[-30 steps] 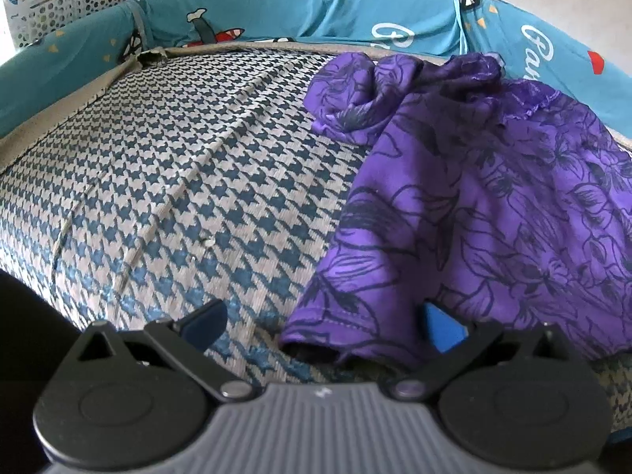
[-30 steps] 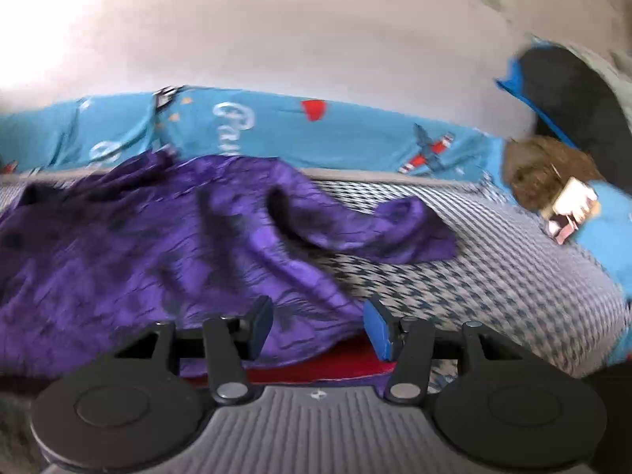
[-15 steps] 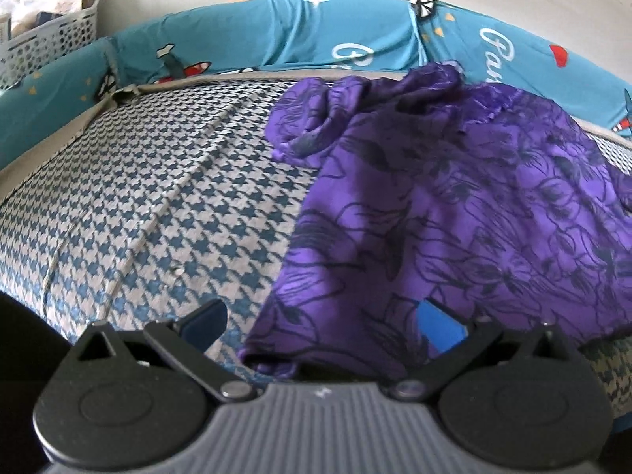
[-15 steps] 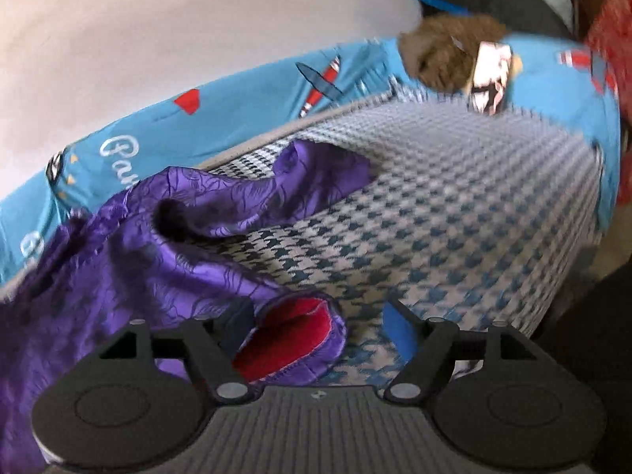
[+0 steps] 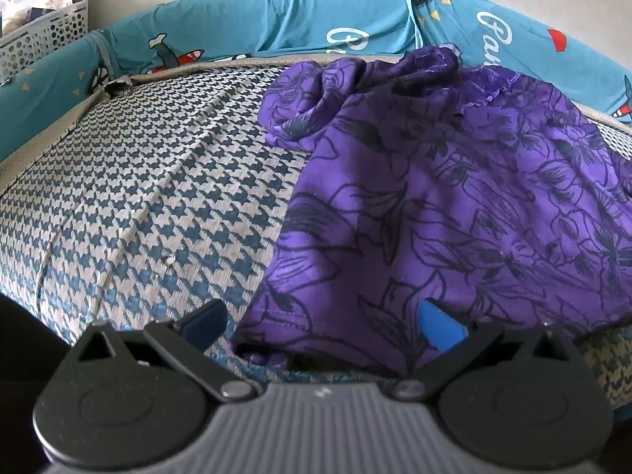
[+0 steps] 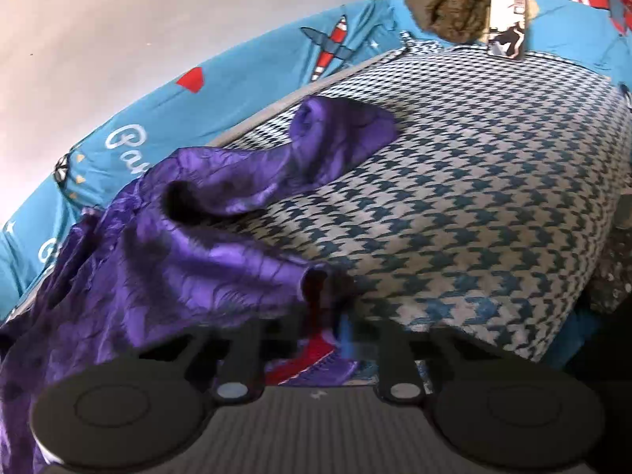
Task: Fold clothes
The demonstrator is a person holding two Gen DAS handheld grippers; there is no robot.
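A: Left wrist view, what is listed?
B: A purple dress [image 5: 454,197] is spread over the right part of a houndstooth mattress [image 5: 138,197], its hem at the near edge. The left gripper [image 5: 322,322] is held released, hem corner between the fingers, not pinched. A white basket [image 5: 43,35] is seen past the far left corner, behind the blue bumper [image 5: 256,15].

A: Right wrist view?
B: The right gripper [image 6: 330,326] is clenched on the dress [image 6: 177,245] hem, red lining shown, at the near edge. A phone [image 6: 507,23] is noted at the far right corner.
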